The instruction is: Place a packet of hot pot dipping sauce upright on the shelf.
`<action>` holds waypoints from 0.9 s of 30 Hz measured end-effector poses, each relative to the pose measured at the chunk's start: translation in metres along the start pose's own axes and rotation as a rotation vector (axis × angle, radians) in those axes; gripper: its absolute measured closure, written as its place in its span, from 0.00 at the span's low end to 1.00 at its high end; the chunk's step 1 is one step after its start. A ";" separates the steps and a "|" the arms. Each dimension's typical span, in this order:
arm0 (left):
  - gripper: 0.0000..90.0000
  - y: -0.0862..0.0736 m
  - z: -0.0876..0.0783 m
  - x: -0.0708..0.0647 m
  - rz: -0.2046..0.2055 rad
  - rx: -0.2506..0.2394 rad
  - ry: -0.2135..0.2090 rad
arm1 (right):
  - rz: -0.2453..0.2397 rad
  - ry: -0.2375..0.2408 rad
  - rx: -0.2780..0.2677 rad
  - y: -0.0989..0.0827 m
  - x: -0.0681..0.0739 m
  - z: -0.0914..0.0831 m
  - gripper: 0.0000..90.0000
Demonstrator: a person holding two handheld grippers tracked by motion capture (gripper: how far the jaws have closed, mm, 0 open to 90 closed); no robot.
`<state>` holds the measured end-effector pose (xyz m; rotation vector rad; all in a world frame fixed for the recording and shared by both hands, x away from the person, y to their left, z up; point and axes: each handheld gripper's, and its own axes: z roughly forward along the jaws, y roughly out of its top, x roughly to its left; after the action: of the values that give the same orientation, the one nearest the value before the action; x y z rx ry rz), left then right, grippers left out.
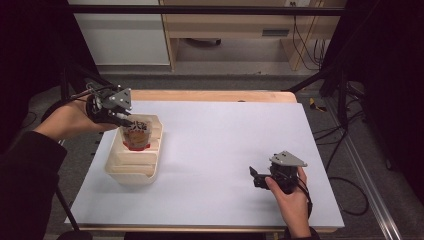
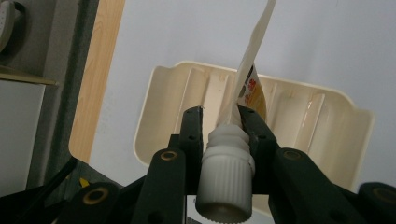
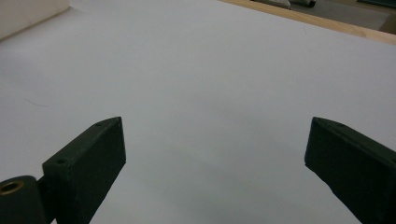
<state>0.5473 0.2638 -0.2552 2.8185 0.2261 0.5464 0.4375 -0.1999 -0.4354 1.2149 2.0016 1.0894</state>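
Note:
A printed pouch (image 1: 136, 134) with a white ribbed spout and screw cap (image 2: 226, 172) hangs inside the far end of a cream divided tray (image 1: 132, 169) at the table's left. My left gripper (image 1: 122, 119) is shut on the pouch's spout neck. In the left gripper view the gripper (image 2: 219, 120) has both jaws pressed on the spout, and the pouch's thin edge (image 2: 254, 56) points away over the tray (image 2: 327, 116). My right gripper (image 1: 255, 176) rests low at the right front of the table. Its jaws (image 3: 215, 144) stand wide apart with nothing between them.
A pale cover sheet (image 1: 225, 140) lies on the wooden table (image 1: 210, 95). Dark stands (image 1: 340, 85) flank the table, and cables (image 1: 345, 187) trail on the floor at right. A cabinet (image 1: 125, 35) stands beyond the far edge.

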 end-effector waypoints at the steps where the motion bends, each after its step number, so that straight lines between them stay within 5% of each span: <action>1: 0.81 0.000 0.001 0.000 -0.004 -0.003 0.001 | 0.000 0.000 0.000 0.000 0.000 0.000 0.06; 27: 0.81 -0.013 0.026 -0.010 0.006 -0.014 -0.036 | -0.005 0.010 0.010 0.000 0.002 0.001 0.06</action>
<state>0.5468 0.2683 -0.2852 2.8138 0.2066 0.4962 0.4375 -0.1978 -0.4361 1.2107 2.0184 1.0862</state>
